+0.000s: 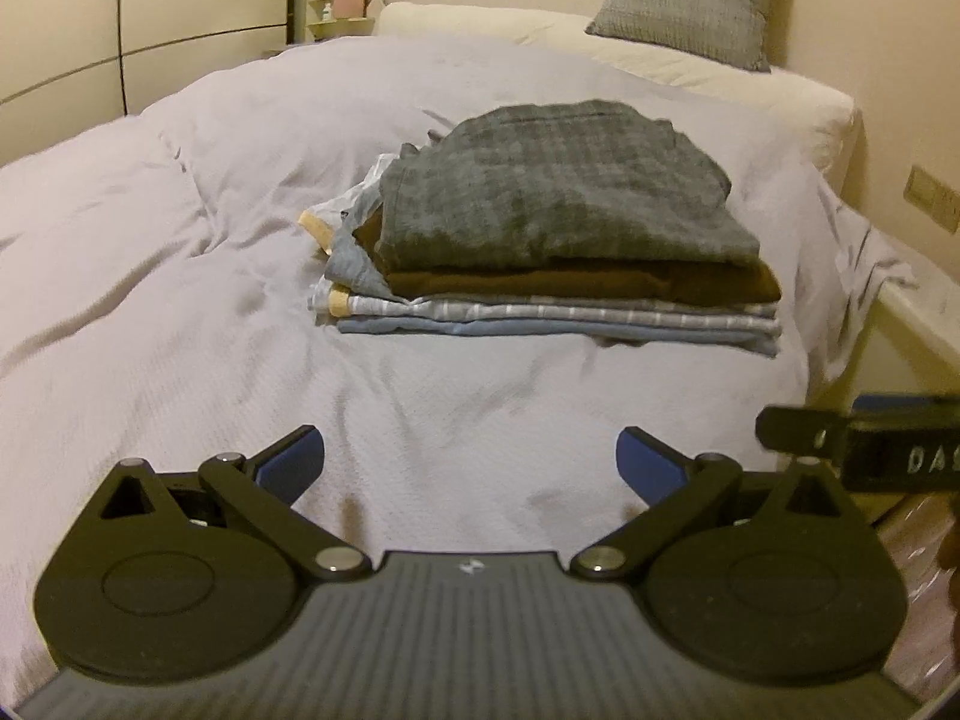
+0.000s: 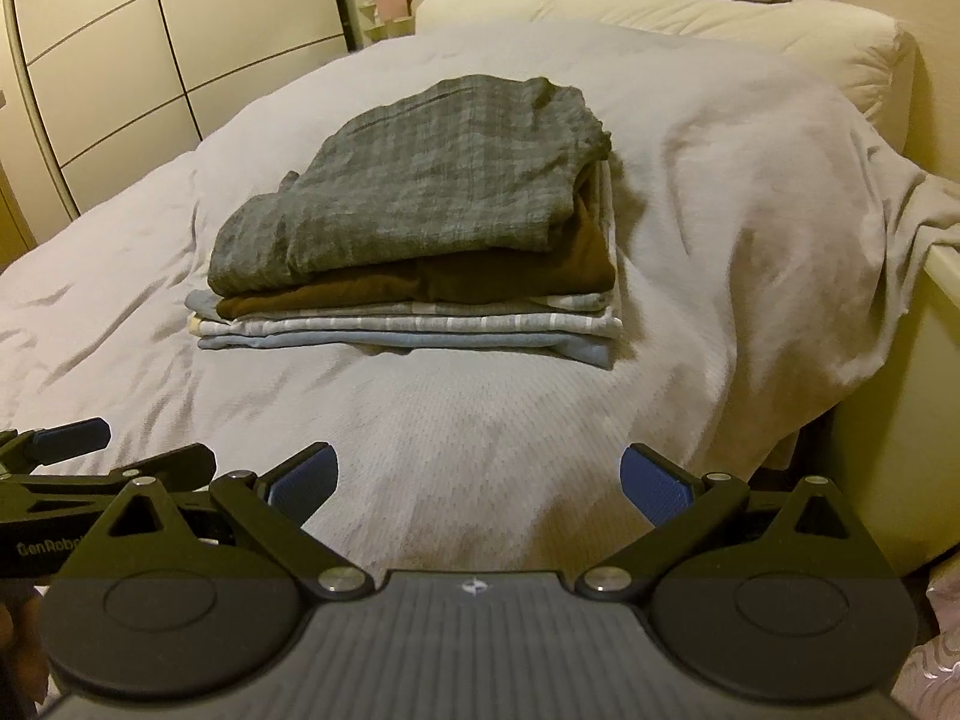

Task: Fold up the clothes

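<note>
A stack of folded clothes (image 1: 558,276) rests on the bed, with a grey checked garment (image 1: 552,192) on top, a brown one (image 1: 576,285) beneath it, and striped and pale blue pieces at the bottom. The right wrist view shows the same stack of folded clothes (image 2: 414,294) with its grey checked garment (image 2: 432,180) uppermost. My left gripper (image 1: 471,468) is open over bare bedcover, well short of the stack. My right gripper (image 2: 477,483) is open too, nothing between its blue pads. Each gripper appears at the edge of the other's view.
A pale bedcover (image 1: 180,300) spreads over the bed. A grey cushion (image 1: 690,0) and a cream pillow (image 2: 690,18) lie at the head. Wardrobe doors (image 2: 150,60) stand to the left. The bed's right edge (image 2: 870,312) drops off beside a wall.
</note>
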Motion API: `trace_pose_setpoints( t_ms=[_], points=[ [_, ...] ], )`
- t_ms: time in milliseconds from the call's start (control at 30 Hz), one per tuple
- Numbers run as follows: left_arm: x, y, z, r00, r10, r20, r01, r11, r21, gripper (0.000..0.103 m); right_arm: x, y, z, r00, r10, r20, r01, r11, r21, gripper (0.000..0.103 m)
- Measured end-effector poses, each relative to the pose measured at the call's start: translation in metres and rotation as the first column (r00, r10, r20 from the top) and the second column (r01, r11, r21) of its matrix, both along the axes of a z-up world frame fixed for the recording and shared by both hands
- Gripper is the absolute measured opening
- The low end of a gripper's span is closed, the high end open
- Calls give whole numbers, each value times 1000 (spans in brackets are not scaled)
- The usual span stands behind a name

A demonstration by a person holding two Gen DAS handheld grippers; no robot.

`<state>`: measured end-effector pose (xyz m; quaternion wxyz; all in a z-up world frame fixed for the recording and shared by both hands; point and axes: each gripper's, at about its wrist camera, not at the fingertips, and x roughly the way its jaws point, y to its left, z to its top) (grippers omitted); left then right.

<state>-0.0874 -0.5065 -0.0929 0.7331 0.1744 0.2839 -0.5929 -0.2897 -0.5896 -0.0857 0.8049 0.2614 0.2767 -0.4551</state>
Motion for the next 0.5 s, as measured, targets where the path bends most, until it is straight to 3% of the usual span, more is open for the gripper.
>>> trace_pose_setpoints(
  t_ms=[167, 500],
  points=[
    [-7, 0, 7, 998, 40, 53, -41, 999, 18, 102, -5, 3, 1, 1000, -5, 7, 5, 1000, 4, 103],
    [-6, 3, 8, 999, 24, 34, -25, 999, 32, 102, -10, 5, 3, 1000, -15, 10, 15, 1000, -1, 103]
  ],
)
